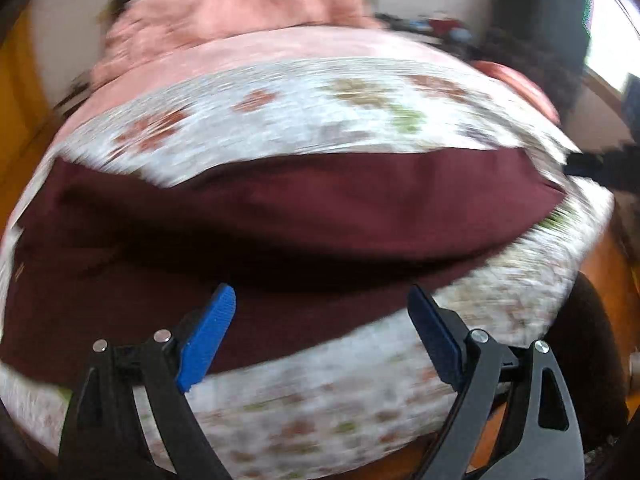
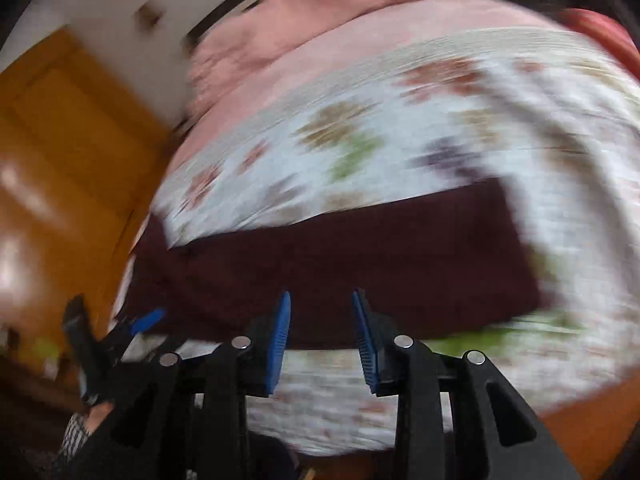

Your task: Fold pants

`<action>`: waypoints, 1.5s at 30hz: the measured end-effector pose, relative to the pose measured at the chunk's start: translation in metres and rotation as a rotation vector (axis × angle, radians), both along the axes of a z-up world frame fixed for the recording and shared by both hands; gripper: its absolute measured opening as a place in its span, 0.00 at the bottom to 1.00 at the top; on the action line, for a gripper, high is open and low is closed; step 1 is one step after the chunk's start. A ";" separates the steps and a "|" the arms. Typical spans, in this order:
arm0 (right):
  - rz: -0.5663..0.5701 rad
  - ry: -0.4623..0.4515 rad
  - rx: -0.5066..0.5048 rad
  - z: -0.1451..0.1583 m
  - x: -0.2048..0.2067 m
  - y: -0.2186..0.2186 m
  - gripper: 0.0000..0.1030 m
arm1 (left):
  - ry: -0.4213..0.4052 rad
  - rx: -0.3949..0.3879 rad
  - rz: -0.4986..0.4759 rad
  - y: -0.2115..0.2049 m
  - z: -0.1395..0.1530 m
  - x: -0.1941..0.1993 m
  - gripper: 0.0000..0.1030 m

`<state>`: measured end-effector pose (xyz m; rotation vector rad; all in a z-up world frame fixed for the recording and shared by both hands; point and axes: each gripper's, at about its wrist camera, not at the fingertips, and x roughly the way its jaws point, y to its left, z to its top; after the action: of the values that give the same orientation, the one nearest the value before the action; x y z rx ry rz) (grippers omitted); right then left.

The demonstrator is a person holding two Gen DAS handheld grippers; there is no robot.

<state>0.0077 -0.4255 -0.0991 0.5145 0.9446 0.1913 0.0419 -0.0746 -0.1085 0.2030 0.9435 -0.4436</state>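
Both tools hover above the maroon pants (blurred); left tool spread wide; right tool parted, empty.

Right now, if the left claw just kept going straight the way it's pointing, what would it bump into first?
Probably the dark maroon fabric pants lying on the floral-printed bedsheet. The left claw is open and holds nothing, aimed at their near edge; blur makes depth uncertain.

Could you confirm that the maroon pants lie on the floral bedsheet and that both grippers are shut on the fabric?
Not quite: the maroon pants do lie on the floral bedsheet, but neither gripper is shut on them. The left gripper in the left wrist view and the right gripper in the right wrist view both stand open and hold nothing.
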 end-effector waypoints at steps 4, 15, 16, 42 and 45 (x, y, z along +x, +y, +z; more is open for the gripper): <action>0.208 0.014 0.033 -0.019 0.053 0.085 0.32 | 0.036 0.008 0.168 0.054 -0.006 0.023 0.85; 0.253 0.185 -0.071 -0.082 0.072 0.143 0.30 | 0.139 0.028 0.259 0.098 -0.050 0.048 0.85; 0.246 0.187 -0.061 -0.084 0.073 0.142 0.31 | 0.135 0.029 0.255 0.098 -0.052 0.047 0.86; 0.622 0.029 -0.260 -0.049 0.100 0.248 0.09 | 0.185 -0.200 0.390 0.149 0.022 0.110 0.86; 0.618 0.069 -0.265 -0.065 0.099 0.252 0.09 | 0.188 -0.179 0.432 0.142 0.035 0.138 0.87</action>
<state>0.1066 -0.1736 -0.1641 -0.0291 1.1576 0.5980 0.1795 0.0671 -0.0734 -0.2075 1.0922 -0.1461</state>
